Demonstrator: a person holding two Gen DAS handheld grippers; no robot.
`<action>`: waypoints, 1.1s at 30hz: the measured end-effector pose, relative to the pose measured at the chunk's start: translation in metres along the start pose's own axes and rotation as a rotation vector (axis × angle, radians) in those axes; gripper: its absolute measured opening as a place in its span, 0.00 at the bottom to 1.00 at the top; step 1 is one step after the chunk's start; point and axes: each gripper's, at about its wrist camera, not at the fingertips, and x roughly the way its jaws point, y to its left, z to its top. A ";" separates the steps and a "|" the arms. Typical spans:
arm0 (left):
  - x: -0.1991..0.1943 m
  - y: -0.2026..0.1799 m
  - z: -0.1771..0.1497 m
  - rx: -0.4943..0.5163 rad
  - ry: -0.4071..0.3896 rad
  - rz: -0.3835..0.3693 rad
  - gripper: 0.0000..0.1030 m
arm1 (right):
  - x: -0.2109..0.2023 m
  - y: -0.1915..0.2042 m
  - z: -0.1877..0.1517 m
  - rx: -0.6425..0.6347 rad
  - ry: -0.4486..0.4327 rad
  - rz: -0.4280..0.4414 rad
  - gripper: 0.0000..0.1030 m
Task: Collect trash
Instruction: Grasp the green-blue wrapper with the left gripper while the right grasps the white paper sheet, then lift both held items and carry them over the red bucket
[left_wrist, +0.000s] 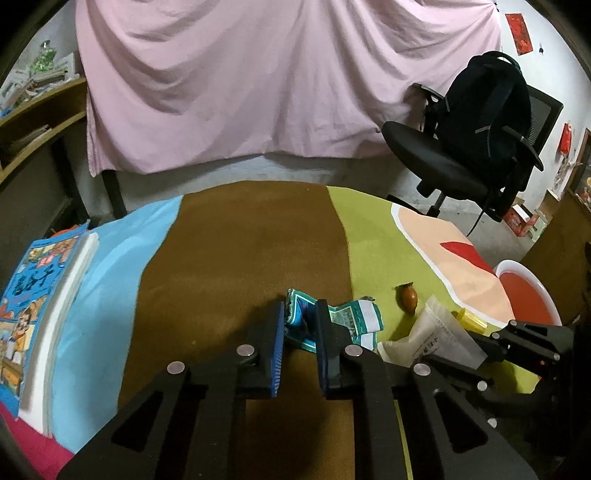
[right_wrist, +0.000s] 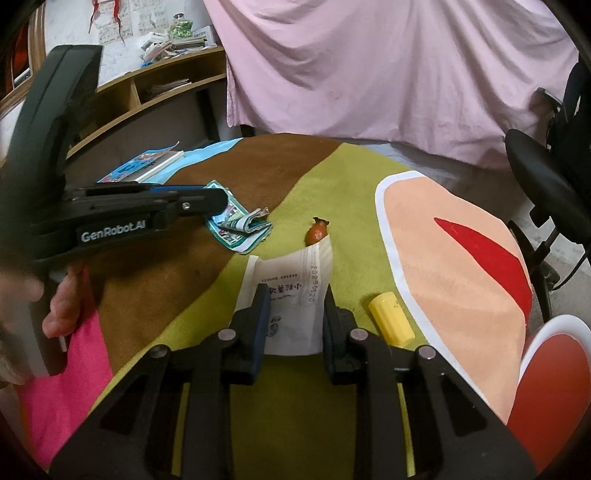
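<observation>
A crumpled teal snack wrapper (left_wrist: 351, 317) (right_wrist: 240, 229) lies on the brown stripe of the tablecloth. My left gripper (left_wrist: 301, 314) (right_wrist: 218, 199) is shut on its left part. A flat white packet (right_wrist: 291, 317) (left_wrist: 432, 328) with printed text lies on the green stripe. My right gripper (right_wrist: 293, 295) (left_wrist: 458, 347) is shut on its near end, one pad against each side edge. A small orange-brown scrap (right_wrist: 317, 232) (left_wrist: 407, 297) sits just past the packet. A yellow cylinder (right_wrist: 390, 324) (left_wrist: 471, 320) lies to the packet's right.
A white-rimmed red tub (right_wrist: 550, 325) (left_wrist: 517, 264) stands at the table's right edge. A thick book (left_wrist: 37, 314) (right_wrist: 144, 168) lies at the far left. Behind the table are a pink sheet (left_wrist: 277, 92) and a black chair with a backpack (left_wrist: 480, 129). A hand (right_wrist: 62, 310) holds the left gripper.
</observation>
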 end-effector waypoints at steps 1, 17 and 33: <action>-0.003 0.000 -0.002 -0.007 -0.010 0.013 0.11 | 0.000 0.000 -0.001 -0.001 -0.002 0.001 0.50; -0.074 -0.011 -0.028 -0.026 -0.257 0.125 0.07 | -0.037 0.023 -0.012 -0.093 -0.180 -0.011 0.29; -0.125 -0.065 -0.019 0.058 -0.431 0.079 0.07 | -0.126 0.015 -0.038 -0.034 -0.572 -0.195 0.29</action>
